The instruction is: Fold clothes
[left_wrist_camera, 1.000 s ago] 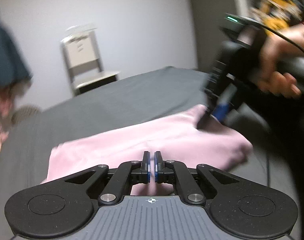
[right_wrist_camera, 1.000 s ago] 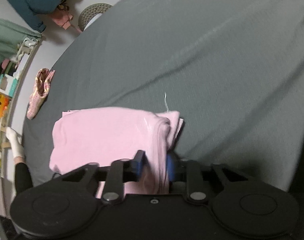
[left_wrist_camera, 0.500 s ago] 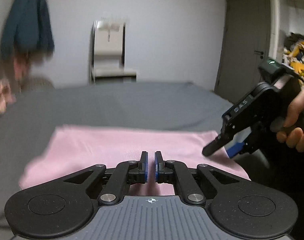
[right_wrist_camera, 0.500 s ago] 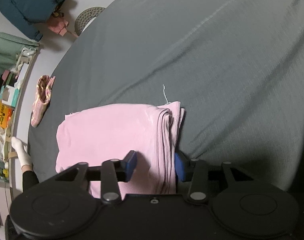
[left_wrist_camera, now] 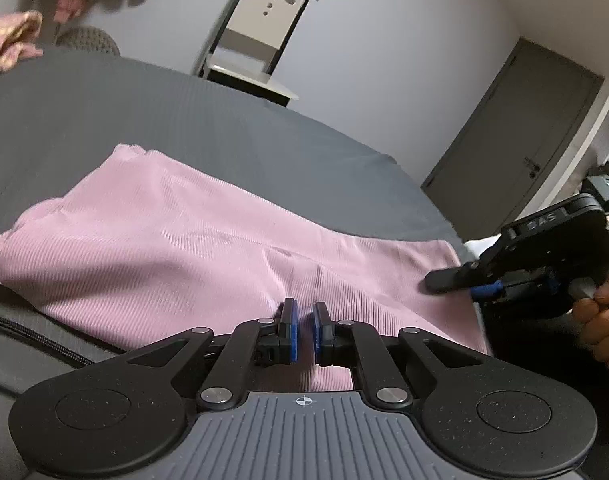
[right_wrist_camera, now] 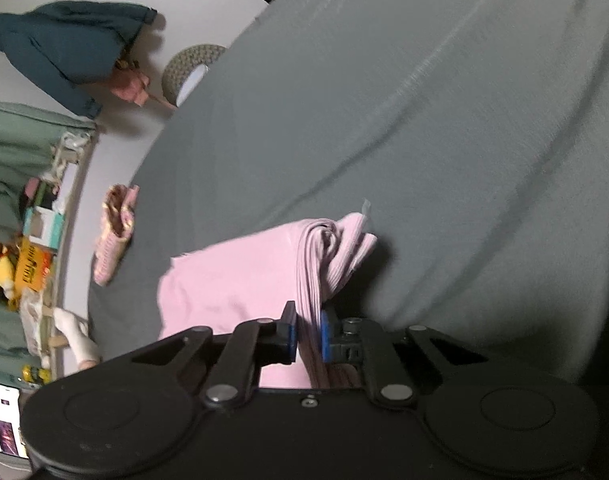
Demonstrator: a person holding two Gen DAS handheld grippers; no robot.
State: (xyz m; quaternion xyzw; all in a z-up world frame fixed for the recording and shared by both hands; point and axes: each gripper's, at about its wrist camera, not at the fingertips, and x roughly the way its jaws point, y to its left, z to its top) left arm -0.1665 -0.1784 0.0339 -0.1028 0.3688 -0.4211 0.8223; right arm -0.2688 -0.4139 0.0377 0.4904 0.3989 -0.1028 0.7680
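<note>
A pink ribbed garment [left_wrist_camera: 184, 240] lies folded into several layers on the grey bed [left_wrist_camera: 144, 112]. My left gripper [left_wrist_camera: 303, 320] sits at its near edge, the pads close together with pink cloth between them and a crease running up to them. In the right wrist view the garment [right_wrist_camera: 232, 280] shows its stacked edge. My right gripper [right_wrist_camera: 308, 332] is shut on those layers, and the corner beyond it is bunched and raised. From the left wrist view, the right gripper [left_wrist_camera: 452, 284] is at the garment's right end, held by a hand [left_wrist_camera: 600, 312].
The grey bed [right_wrist_camera: 424, 120] stretches bare beyond the garment. A small pink patterned piece [right_wrist_camera: 114, 236] lies at its far side. A white chair [left_wrist_camera: 260, 40], a woven pouf [right_wrist_camera: 192, 68], a hanging teal jacket [right_wrist_camera: 64, 48] and a door [left_wrist_camera: 516, 140] stand around. A black cable [left_wrist_camera: 36, 336] crosses near left.
My right gripper, open around the stacked edge half a second ago, has shut on it and the corner has lifted. The left view has tilted, and its pads stand slightly wider apart.
</note>
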